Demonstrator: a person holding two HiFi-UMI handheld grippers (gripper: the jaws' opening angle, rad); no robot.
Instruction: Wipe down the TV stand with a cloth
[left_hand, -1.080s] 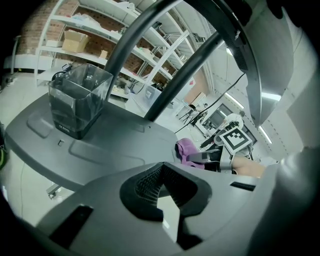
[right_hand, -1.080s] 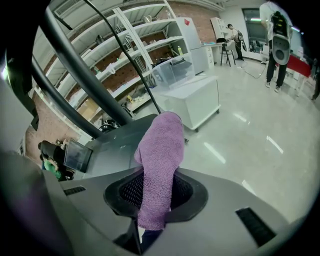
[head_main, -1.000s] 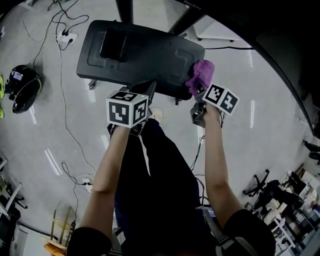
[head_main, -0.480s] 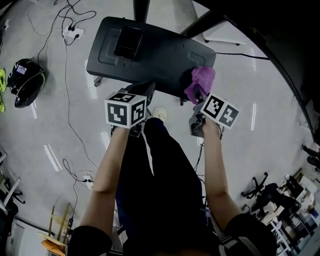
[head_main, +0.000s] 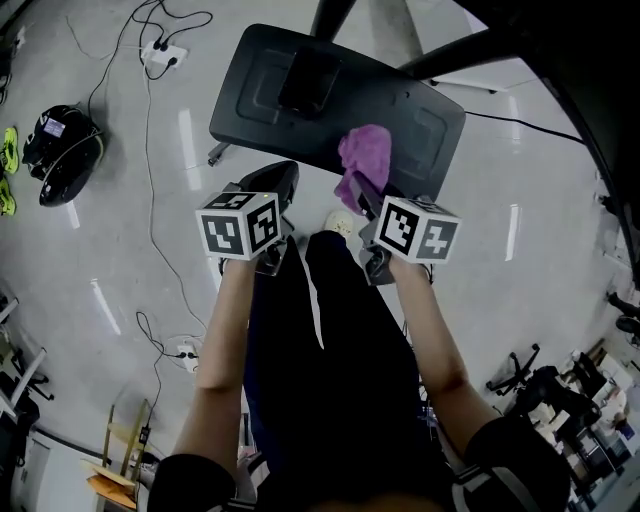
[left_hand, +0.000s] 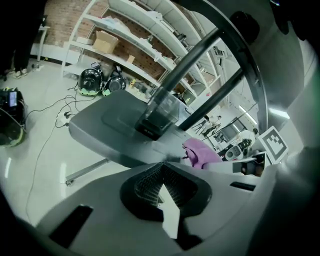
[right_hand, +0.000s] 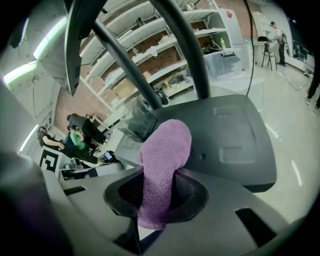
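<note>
Right gripper (right_hand: 156, 197): fingers clamped on the purple cloth (right_hand: 164, 150), whose free end folds forward past the tips
Left gripper (left_hand: 161, 172): fingers together, nothing between them
TV stand (head_main: 262, 95): dark base plate just ahead of both sets of fingers; the cloth seems to rest on it
Doing it well: probably press the loose end flat beyond the fingertips and sweep in overlapping passes, hard tips off the plate

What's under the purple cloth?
Under the fuzzy purple cloth is the dark grey plastic TV stand base. The right hand-held gripper pinches the cloth. The patch of base right beneath it is covered, so it can't be seen.
</note>
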